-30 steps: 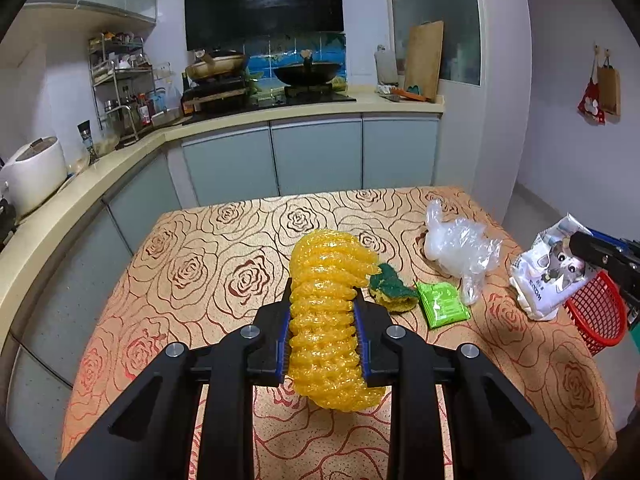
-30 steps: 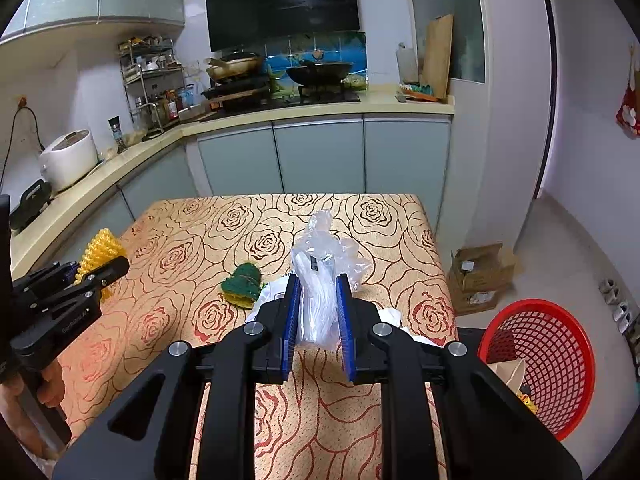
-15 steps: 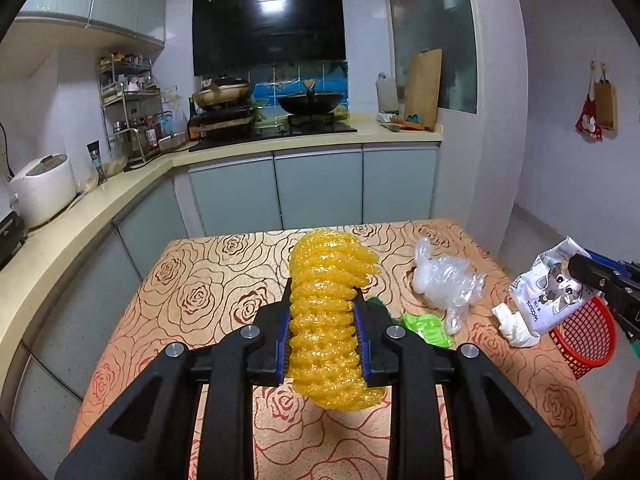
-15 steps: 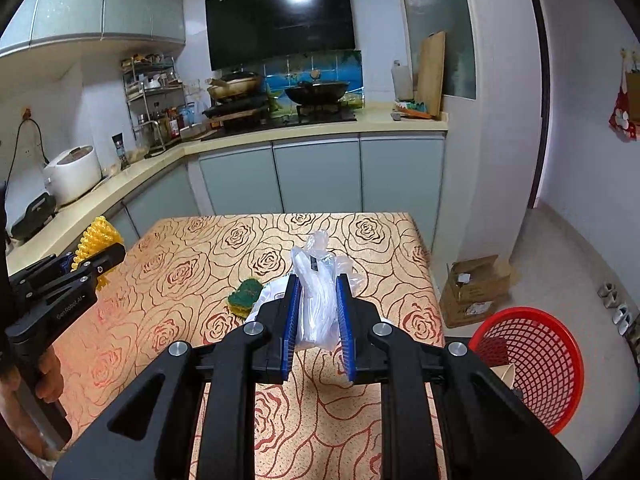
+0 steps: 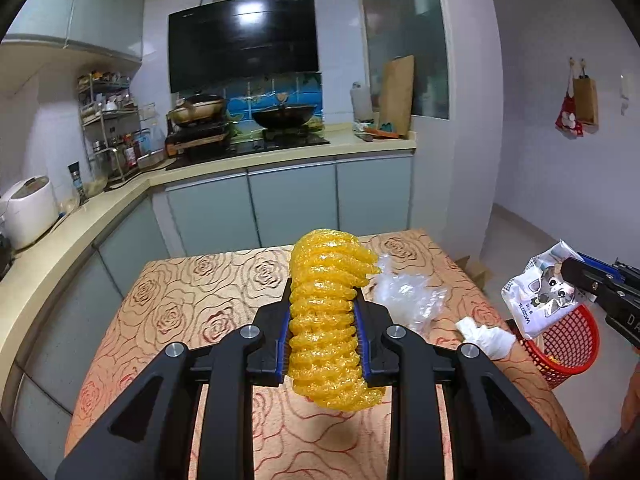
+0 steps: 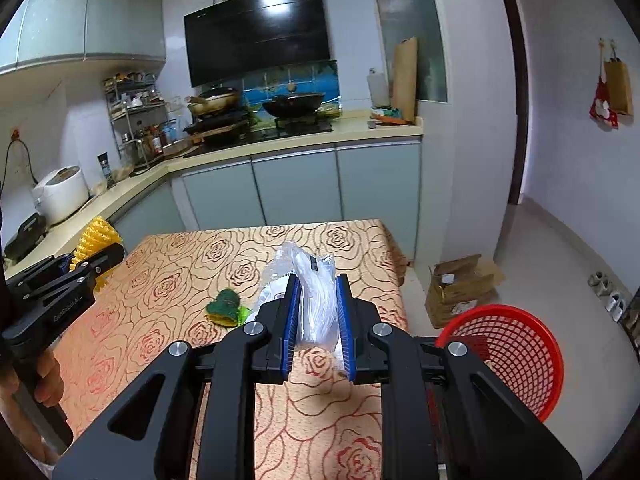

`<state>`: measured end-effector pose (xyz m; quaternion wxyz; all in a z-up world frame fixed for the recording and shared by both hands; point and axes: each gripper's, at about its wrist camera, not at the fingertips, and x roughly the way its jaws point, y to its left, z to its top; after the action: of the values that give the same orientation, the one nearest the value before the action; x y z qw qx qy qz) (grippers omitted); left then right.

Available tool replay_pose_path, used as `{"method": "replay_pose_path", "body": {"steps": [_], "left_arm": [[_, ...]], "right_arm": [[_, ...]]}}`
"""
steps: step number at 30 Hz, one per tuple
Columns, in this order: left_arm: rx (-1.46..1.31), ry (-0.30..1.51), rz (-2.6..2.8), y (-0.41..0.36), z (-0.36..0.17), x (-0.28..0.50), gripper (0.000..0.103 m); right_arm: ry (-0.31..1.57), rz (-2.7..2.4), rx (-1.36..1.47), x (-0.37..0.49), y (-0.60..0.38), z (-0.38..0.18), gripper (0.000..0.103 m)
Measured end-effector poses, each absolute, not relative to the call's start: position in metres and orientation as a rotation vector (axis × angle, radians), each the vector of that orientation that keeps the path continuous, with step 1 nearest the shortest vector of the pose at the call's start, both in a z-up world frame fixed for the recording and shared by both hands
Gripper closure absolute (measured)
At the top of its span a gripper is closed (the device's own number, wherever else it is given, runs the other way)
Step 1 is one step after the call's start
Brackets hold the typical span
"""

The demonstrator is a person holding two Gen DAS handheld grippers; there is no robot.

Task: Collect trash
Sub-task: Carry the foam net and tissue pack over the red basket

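Above the rose-patterned table [image 6: 168, 292], left gripper [image 5: 323, 322] clamps yellow foam fruit netting [image 5: 326, 320]. Right gripper [image 6: 318, 320], nearer the red mesh basket [image 6: 516, 356], pinches a white printed pouch [image 5: 540, 300].

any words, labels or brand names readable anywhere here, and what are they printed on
"GenRobot.AI-", in small white print along the black body of the left gripper, seen from the right wrist camera.
"D", a cut-off white letter on the right gripper body at the frame edge.
Small vertical print on the white cartoon-cat packet held by the right gripper: too small and sideways to read.
Bottle labels on the spice rack: too blurred to read.
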<state>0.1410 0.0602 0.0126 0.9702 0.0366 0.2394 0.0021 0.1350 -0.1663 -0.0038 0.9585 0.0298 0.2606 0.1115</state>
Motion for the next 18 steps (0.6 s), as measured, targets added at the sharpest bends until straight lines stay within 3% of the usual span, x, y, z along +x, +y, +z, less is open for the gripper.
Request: {"method": "replay_pose_path", "body": {"steps": [18], "left_arm": [[0.132,0.492,-0.182,-0.027,0.005,0.155,0.079]], "right_arm": [[0.528,0.054,0.116,0.130,-0.250,-0.008,0.084]]}}
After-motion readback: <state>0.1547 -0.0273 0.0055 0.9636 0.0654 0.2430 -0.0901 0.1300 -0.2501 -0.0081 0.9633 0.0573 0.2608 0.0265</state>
